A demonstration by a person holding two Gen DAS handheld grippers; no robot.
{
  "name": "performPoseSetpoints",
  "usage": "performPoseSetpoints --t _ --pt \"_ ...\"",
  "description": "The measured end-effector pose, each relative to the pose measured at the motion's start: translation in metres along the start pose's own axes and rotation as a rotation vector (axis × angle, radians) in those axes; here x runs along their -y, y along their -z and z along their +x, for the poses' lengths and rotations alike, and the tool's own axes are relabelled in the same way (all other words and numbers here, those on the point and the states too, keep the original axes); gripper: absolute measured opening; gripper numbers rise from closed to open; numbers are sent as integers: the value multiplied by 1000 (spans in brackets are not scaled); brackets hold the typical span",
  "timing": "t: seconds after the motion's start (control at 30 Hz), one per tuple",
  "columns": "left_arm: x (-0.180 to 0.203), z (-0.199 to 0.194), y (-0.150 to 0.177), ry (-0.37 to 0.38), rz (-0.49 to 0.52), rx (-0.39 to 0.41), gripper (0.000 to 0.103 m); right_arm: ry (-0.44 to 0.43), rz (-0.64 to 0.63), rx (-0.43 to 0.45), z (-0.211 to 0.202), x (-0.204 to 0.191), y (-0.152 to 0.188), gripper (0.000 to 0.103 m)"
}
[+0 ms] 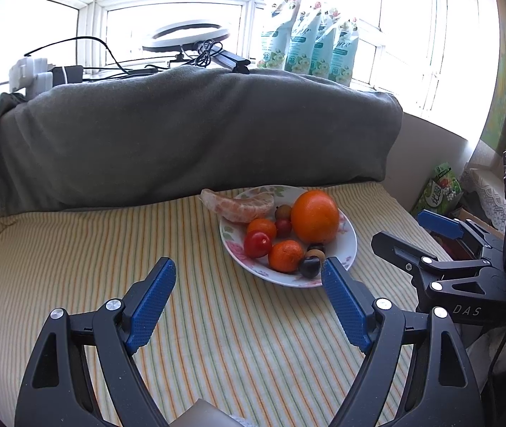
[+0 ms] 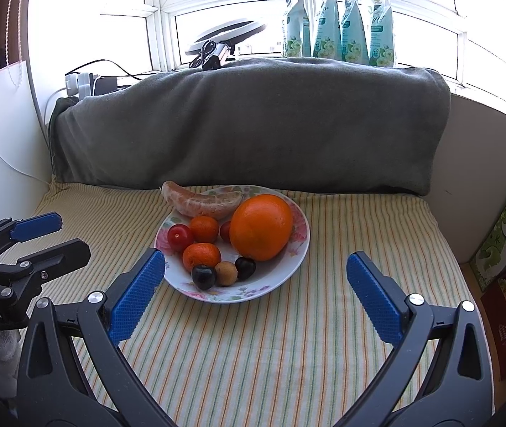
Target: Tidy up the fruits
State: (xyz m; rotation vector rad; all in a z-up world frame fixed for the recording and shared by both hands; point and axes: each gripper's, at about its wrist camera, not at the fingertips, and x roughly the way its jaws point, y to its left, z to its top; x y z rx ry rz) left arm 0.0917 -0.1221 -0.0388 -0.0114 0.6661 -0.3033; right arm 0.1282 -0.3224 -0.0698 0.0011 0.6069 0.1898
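Right wrist view: right gripper (image 2: 255,270) gapes wide, empty, before the floral plate (image 2: 288,267) of fruit (large orange (image 2: 261,226) at its right) on the striped cloth (image 2: 253,348); left gripper (image 1: 249,277) likewise spread, empty.

Green box (image 2: 505,245) cropped by frame edge

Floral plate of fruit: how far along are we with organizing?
Done: the fruit already sits on the floral plate, including the big orange and the peeled citrus segment. In hand: nothing; the left gripper and right gripper are open and empty. Left: nothing lies loose on the striped cloth, so remaining sorting is unclear.
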Motion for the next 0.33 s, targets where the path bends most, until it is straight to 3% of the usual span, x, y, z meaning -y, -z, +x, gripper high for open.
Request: performPoseSetpoints --t 0.33 --pt "1 -2 1 -3 7 7 84 4 -2 -5 2 2 3 103"
